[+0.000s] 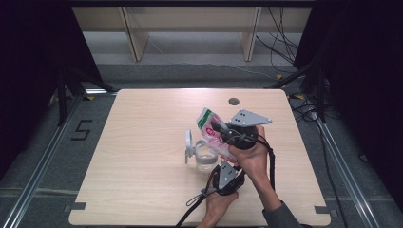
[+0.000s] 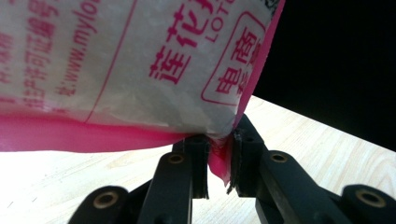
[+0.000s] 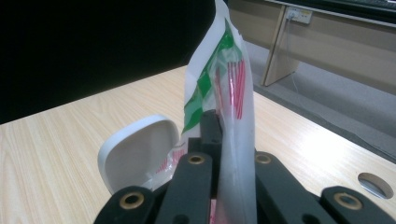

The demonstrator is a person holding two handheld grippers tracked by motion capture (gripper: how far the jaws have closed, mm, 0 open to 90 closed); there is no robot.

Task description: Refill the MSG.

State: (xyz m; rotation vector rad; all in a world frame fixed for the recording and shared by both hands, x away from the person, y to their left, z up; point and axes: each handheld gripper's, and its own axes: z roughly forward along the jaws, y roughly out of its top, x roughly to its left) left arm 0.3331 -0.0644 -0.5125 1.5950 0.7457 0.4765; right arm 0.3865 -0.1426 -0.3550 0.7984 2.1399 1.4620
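1. The pouch (image 1: 212, 129) hangs tilted over the open jar (image 1: 205, 156), with the left gripper (image 2: 217, 161) clenched on its pink seam and the right gripper (image 3: 219, 140) gripping its middle
2. Risk, in my judgement: the thin seam slips and the contents spill beside the jar onto the counter (image 1: 142, 161)

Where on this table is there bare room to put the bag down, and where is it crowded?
The table is bare along its whole left half, left of the clear jar and its open white lid. The far strip near the round hole is free too. It is crowded at centre-right, where the left gripper and right gripper hold the bag over the jar.
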